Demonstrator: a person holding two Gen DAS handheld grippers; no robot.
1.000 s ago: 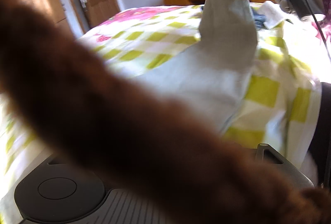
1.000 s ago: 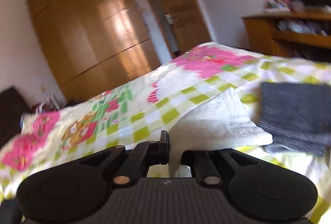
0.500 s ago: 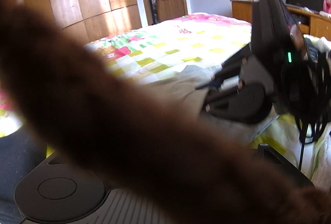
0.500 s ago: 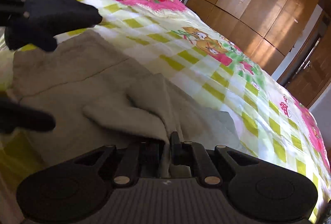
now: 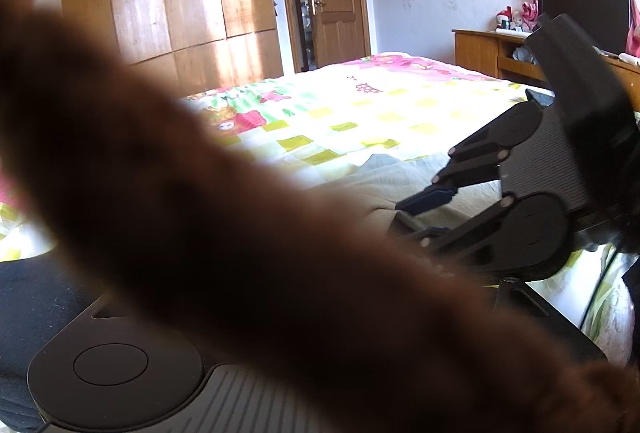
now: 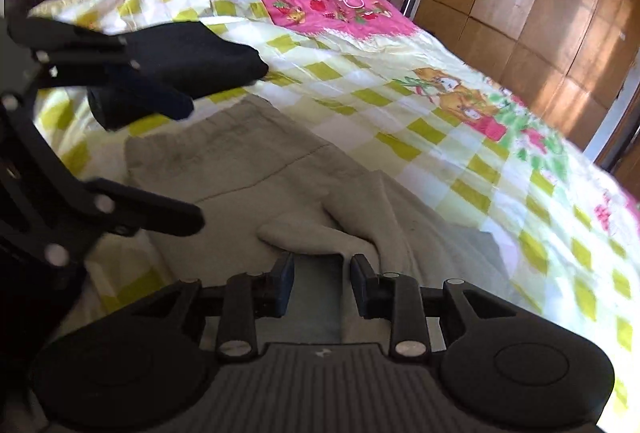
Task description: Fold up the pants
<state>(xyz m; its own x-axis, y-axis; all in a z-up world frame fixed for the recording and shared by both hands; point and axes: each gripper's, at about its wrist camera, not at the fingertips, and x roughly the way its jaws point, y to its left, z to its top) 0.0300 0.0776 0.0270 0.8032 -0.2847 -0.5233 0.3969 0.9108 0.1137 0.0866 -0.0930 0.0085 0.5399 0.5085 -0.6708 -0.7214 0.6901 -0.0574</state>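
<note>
Lying folded near the bedspread (image 6: 440, 137) edge, pants (image 6: 256, 169) sit between both apparently released grippers (image 6: 320, 273).

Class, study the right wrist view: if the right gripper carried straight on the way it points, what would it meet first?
Probably the grey pants: the right gripper, jaws just opened and empty, points down at their folded hem lying on the bed quilt. Depth is unclear.

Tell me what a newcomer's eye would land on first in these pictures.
A blurred brown furry mass smothers the lower left of the left wrist view. In the right wrist view, grey fabric pants lie rumpled on the yellow-green checked bedspread, a fold bunched just ahead of the right gripper, whose jaws have just been opening. At that view's left edge, the left gripper gapes wide above the pants.
</note>
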